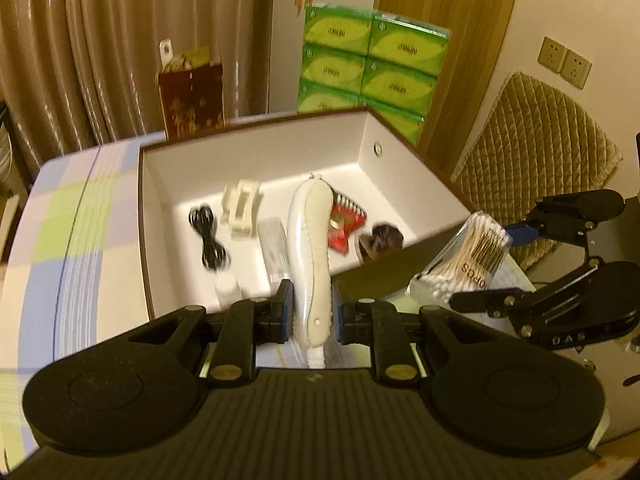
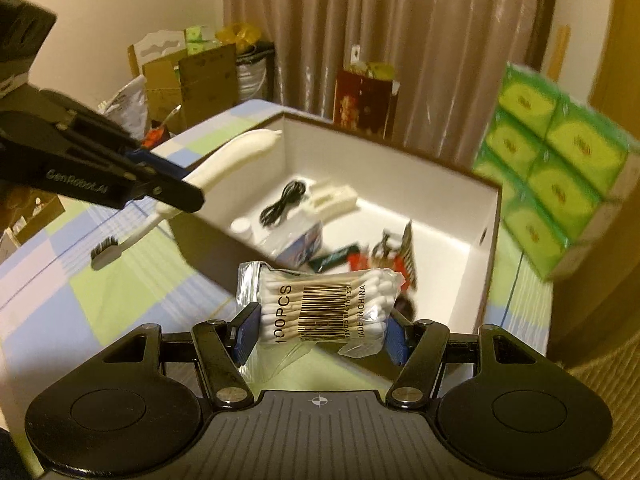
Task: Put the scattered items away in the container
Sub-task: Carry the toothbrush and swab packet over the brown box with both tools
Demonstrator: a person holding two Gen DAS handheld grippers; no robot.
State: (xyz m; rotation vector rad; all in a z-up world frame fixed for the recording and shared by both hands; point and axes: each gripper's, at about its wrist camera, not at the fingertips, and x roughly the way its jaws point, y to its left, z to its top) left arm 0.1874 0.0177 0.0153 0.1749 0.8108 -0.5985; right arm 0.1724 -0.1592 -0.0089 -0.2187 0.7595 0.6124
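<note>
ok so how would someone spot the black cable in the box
Start at the big open box, white inside, on the checked tablecloth. On its floor, toward the left wall in the left wrist view, lies the black cable, bundled into a small coil. It is the only black item there, beside a cream plastic clip.

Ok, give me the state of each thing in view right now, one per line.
Left tool: shut on the toothbrush.
Toothbrush: held, lifted, not yet in the box.
Right tool: shut on the cotton swab bag.
Cotton swab bag: held, sealed, outside the box.
Box: open, lidless, partly filled.
Black cable: coiled, lying inside the box.
</note>
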